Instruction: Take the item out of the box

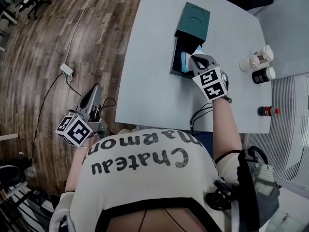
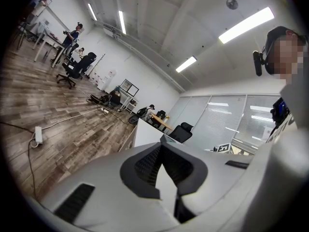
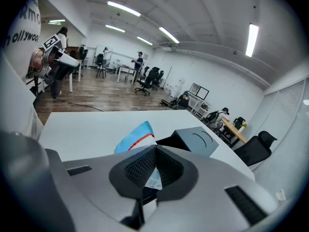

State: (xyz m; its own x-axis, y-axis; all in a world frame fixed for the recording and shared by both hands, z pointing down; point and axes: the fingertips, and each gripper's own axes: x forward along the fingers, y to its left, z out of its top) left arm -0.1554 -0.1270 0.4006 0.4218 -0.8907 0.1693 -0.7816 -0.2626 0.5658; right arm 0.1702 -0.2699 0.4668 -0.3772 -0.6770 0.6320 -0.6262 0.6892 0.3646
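On the white table (image 1: 145,81) stands a dark teal box (image 1: 179,52), open, with its lid (image 1: 194,17) lying just beyond it. My right gripper (image 1: 195,59) is over the open box, shut on a blue and white packet (image 3: 136,136) with a red stripe. The packet's corner shows between the pads, and the rest sticks out past the right gripper's (image 3: 155,150) tips, in front of the box (image 3: 195,141). The left gripper (image 1: 91,99) hangs left of the table over the wooden floor. Its jaws meet with nothing between them in the left gripper view (image 2: 161,148).
Two white bottles (image 1: 257,58), a dark jar (image 1: 263,75) and a small red-capped bottle (image 1: 267,111) stand at the table's right edge. A power strip (image 1: 66,70) with its cable lies on the floor. Office chairs, desks and people are far off.
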